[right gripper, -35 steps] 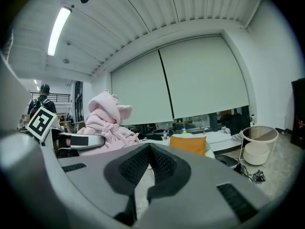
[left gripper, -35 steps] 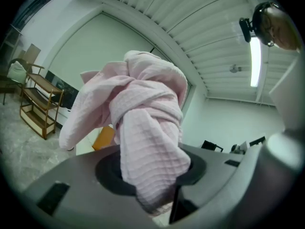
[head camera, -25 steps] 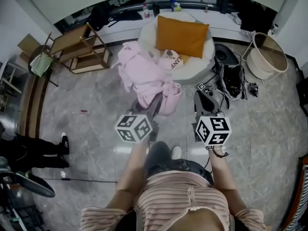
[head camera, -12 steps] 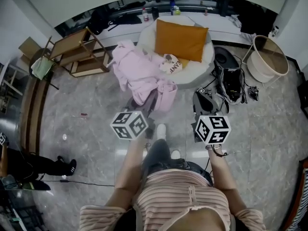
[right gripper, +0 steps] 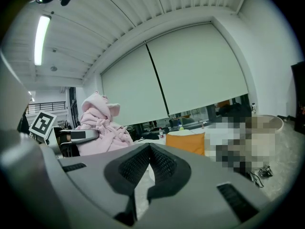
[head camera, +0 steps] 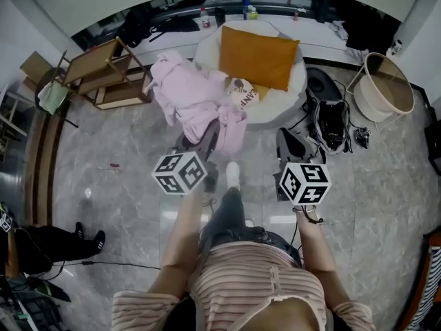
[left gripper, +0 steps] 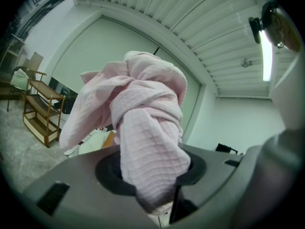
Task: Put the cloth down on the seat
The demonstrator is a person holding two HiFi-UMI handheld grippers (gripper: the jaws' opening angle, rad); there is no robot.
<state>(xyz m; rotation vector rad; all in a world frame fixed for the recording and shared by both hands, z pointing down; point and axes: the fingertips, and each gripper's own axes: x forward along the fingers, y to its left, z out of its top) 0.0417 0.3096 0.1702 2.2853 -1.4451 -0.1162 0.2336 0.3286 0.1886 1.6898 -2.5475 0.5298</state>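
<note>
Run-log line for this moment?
left gripper: shut on pink cloth | right gripper: shut, empty | white round seat: orange cushion on it, cloth not yet down

Right gripper (right gripper: 150, 149), jaws together, faces the pink cloth (right gripper: 100, 128) and an orange cushion (right gripper: 186, 141).

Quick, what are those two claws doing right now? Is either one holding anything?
Left gripper: closed on the pink cloth.
Right gripper: closed, holding nothing.
</note>
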